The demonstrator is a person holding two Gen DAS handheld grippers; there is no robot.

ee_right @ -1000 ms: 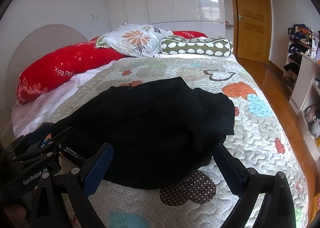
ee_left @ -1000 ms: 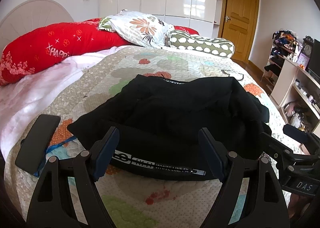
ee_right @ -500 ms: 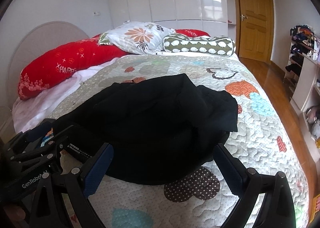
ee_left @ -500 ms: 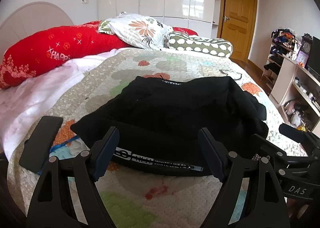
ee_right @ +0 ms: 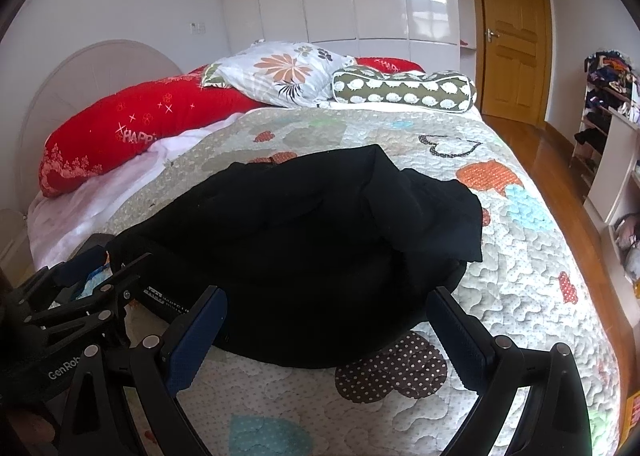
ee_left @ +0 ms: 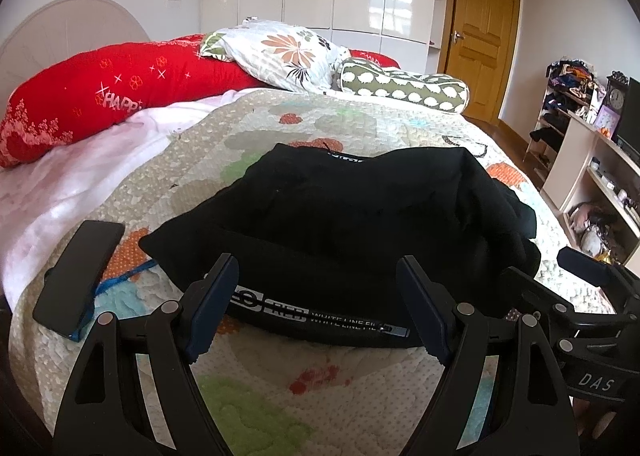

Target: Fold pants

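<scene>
Bedroom daylight falls on a quilted bed (ee_left: 360, 128) where the black pants (ee_left: 360, 216) lie bunched mid-quilt, waistband nearest. Left gripper (ee_left: 320, 292) and right gripper (ee_right: 324, 328) both hover spread wide, holding nothing. Pinching only the top layer of that rumpled heap risks a crooked fold. Pillows (ee_right: 280, 72) line the headboard beyond the pants.

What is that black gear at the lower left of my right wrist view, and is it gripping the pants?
Observer: That is the left gripper. Its own camera shows its jaws wide open, holding nothing.
Operator: What lies right in front of it?
Observer: The pants, with a band printed "WHITE LINE" along the near edge.
Operator: Anything else on that side of the bed?
Observer: A flat black slab with a blue strap lies on the quilt, left of the pants.
</scene>
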